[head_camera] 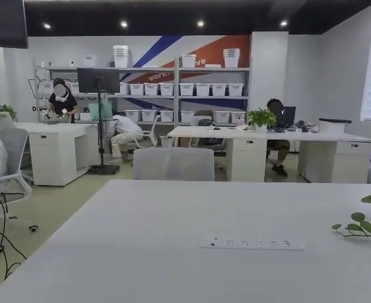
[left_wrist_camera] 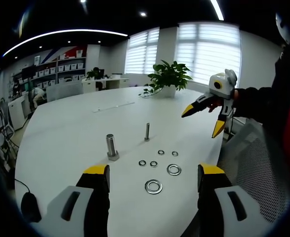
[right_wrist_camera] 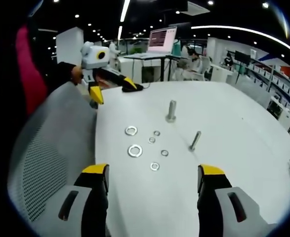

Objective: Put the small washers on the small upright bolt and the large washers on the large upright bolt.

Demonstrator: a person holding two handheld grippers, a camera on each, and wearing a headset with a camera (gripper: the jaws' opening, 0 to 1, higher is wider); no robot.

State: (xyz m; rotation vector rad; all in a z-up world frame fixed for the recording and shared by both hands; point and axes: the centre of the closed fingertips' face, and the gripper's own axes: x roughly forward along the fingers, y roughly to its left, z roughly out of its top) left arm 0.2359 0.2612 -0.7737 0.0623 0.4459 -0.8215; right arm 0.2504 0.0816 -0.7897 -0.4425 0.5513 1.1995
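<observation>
Jaws wide open, empty: left gripper (left_wrist_camera: 153, 172), right gripper (right_wrist_camera: 153, 170). Risk: flat small washers (left_wrist_camera: 153, 163) skid when pinched; far small bolt (left_wrist_camera: 147, 132) knocked over.

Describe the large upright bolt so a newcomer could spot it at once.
On the white table, a cluster of washers lies near one edge, and two bolts stand beyond it. In the left gripper view the large bolt is the left one: thick, stubby, on a broad base, unlike the thin small bolt to its right.
</observation>
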